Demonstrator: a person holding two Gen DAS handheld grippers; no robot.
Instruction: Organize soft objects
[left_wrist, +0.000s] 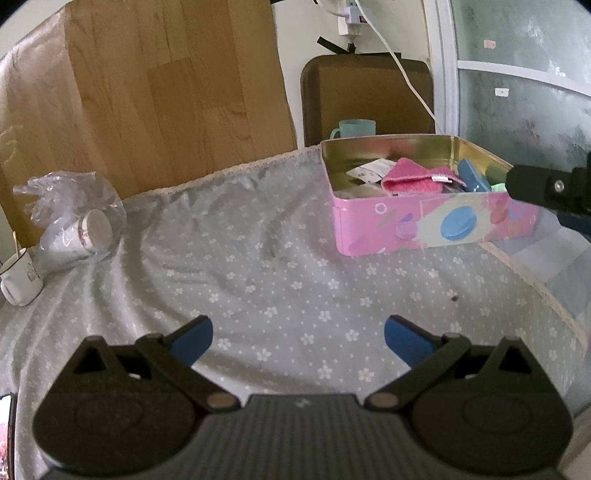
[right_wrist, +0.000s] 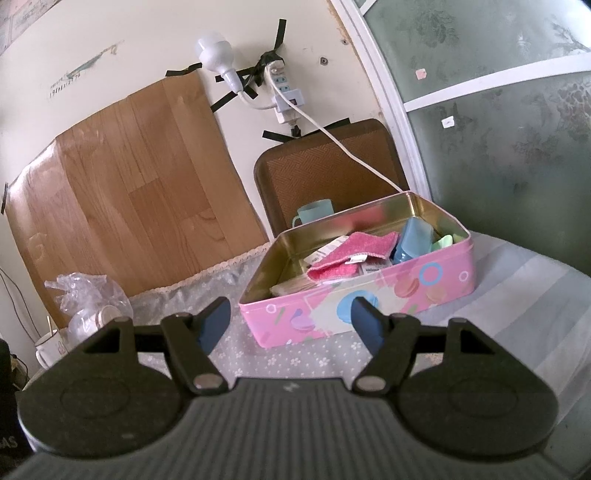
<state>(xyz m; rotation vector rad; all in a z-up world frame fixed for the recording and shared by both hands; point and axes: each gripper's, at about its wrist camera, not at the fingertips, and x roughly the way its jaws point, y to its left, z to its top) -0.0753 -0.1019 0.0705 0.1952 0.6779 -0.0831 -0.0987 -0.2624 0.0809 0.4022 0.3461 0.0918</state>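
Observation:
A pink tin box (left_wrist: 436, 225) (right_wrist: 369, 295) with a gold inside stands open on the flowered grey cloth. In it lie a pink knitted cloth (left_wrist: 413, 179) (right_wrist: 354, 254), paper tags, a blue plastic piece (right_wrist: 413, 240) and something light green. My left gripper (left_wrist: 297, 338) hovers open over the bare cloth, well short of the box and to its left, with nothing between its blue pads. My right gripper (right_wrist: 291, 321) is open too, empty, just in front of the box's near wall. Part of the right gripper's black arm (left_wrist: 546, 188) shows at the box's right end.
A crumpled clear plastic bag holding a paper cup (left_wrist: 81, 229) (right_wrist: 92, 306) lies at the far left beside a white mug (left_wrist: 18, 280) (right_wrist: 48, 350). A teal cup (left_wrist: 354, 129) (right_wrist: 314, 214) stands behind the box. The table's lace edge (left_wrist: 535, 280) runs close on the right. A white cable (right_wrist: 332, 136) hangs over the box.

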